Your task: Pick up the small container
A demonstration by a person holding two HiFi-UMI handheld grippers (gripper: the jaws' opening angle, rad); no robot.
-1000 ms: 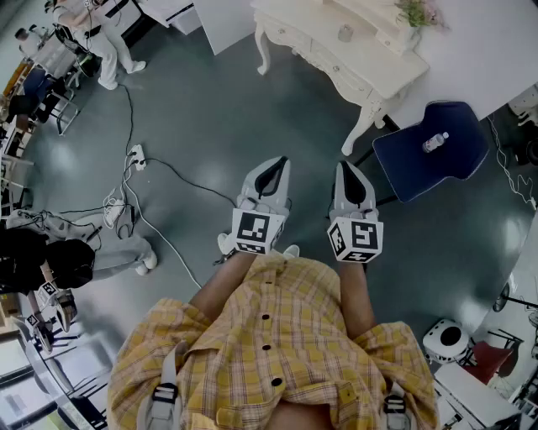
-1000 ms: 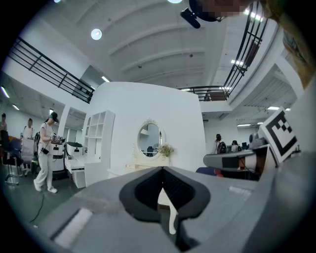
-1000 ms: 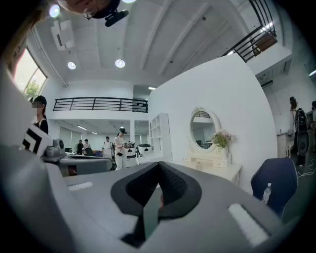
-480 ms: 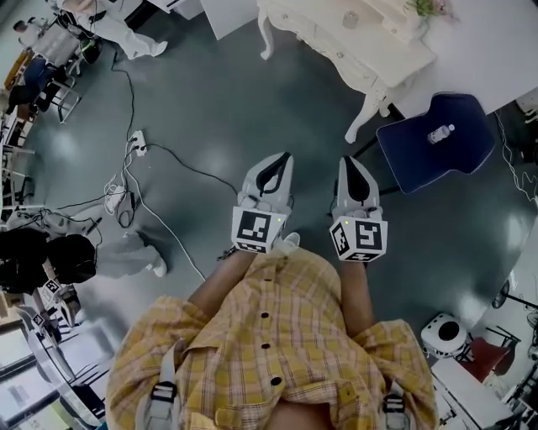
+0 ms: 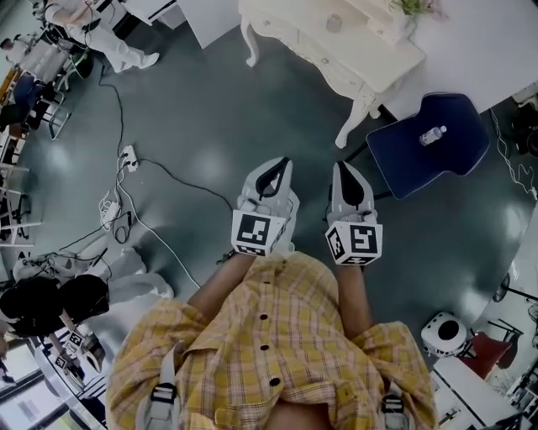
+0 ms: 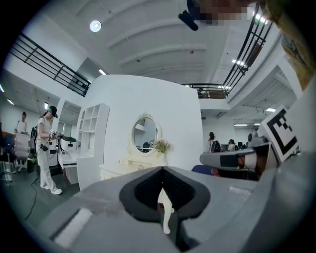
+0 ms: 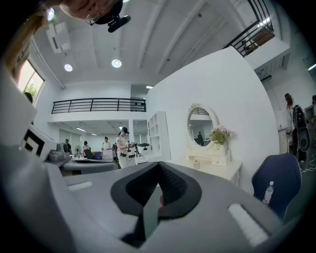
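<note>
**Head view:** The left hand-held gripper (image 5: 283, 161) and the right hand-held gripper (image 5: 343, 166) are being held level, side by side, above the glossy grey floor (image 5: 210, 109), just ahead of a yellow checked shirt (image 5: 269, 336). Both are being shown clenched, with nothing in them. The small pale cylindrical container (image 5: 334, 23) is being seen upright on the white carved dressing-table surface (image 5: 370, 63), well apart from both. A clear plastic bottle (image 5: 433, 135) on the dark blue chair (image 5: 454, 155) is judged not to be the target.

**Left gripper view:** The left hand-held gripper (image 6: 162, 169) is being shown with its jaws together, empty; only a white table leg is being glimpsed through the slit. The oval mirror (image 6: 144, 134) is being framed ahead, but the container is too small here to be picked out surely.

**Right gripper view:** The right hand-held gripper (image 7: 158, 164) is likewise being shown closed on nothing. The container (image 7: 197, 163) is being seen below the mirror (image 7: 200, 127), near the pink flowers (image 7: 219, 134).

For a clean pick, the surface is judged to need approaching first. The jaws are best opened before arrival, not at the container. A level approach at the container's mid-height is advised, clear of the flowers. A light cup could be tipped by one pad touching early.
</note>
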